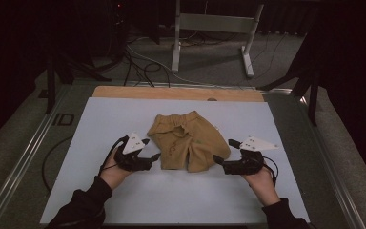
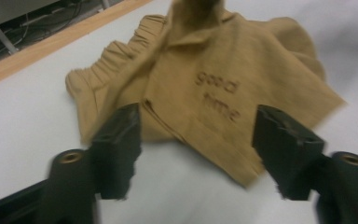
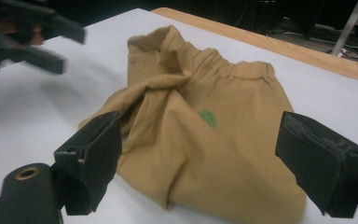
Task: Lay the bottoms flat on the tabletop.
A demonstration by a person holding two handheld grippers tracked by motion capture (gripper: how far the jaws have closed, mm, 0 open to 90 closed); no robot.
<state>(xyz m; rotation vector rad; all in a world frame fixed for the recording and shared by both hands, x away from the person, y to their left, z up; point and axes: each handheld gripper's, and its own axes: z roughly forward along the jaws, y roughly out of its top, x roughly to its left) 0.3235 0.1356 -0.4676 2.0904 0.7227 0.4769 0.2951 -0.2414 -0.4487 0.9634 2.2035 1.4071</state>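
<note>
High view: tan shorts lie crumpled near the centre of the pale worktop, waistband toward 12 o'clock, leg ends toward 6. Left tool sits at approx 8 o'clock of the cloth, tips just beside the near-left hem; right tool at approx 4 o'clock, tips by the near-right leg end. Wooden strip runs along the far edge. Left tool's view: jaws stand apart w/ nothing pressed between them, so released; a folded leg panel w/ "good time" lettering lies ahead, its hem corner pointing to 5 o'clock, gathered elastic waistband off at 11 o'clock. Right tool's view: jaws also wide and bare, released; the shorts bunch up betw them and beyond, a small green mark mid-cloth, waistband at 1 o'clock, the other tool blurred at 10 o'clock. Handling, as a judgement: light, soft, floppy fabric, not fragile, no stiffness, so it'll sag and drape from whichever point gets pinched, and layers may slide over each other on the smooth worktop. Best hold is prob a hem corner or the thicker elastic waistband, one per tool, pinching a single layer edge rather than the bunched middle, else the folds come up together.
</note>
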